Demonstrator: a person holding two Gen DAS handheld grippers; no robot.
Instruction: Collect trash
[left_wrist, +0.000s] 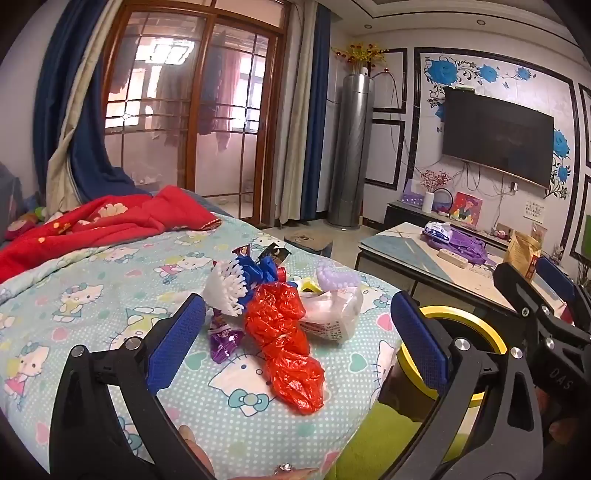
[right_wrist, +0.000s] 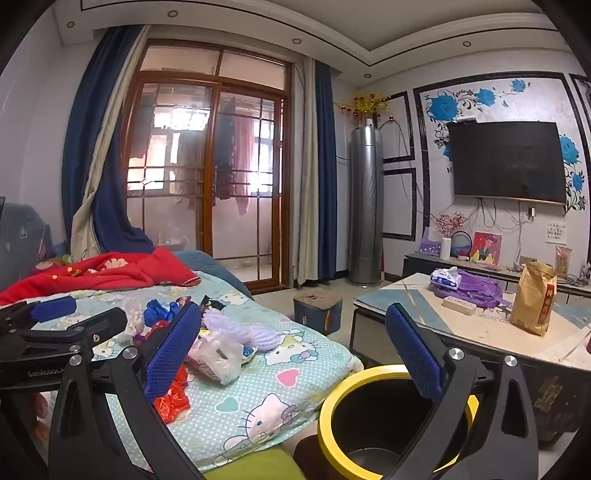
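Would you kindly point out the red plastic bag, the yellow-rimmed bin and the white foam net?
red plastic bag (left_wrist: 284, 339): left wrist view, crumpled middle.
yellow-rimmed bin (right_wrist: 332, 435): right wrist view, near-left rim.
white foam net (left_wrist: 225, 288): left wrist view, mesh centre.

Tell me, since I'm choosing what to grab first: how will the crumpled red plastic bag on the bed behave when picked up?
The red plastic bag looks thin and creased, so probably floppy and very light. It would likely sag and trail from wherever the tongs pinch it. Its glossy film may slip, so gripping a bunched fold seems safer. It touches the purple wrapper, which might drag along.
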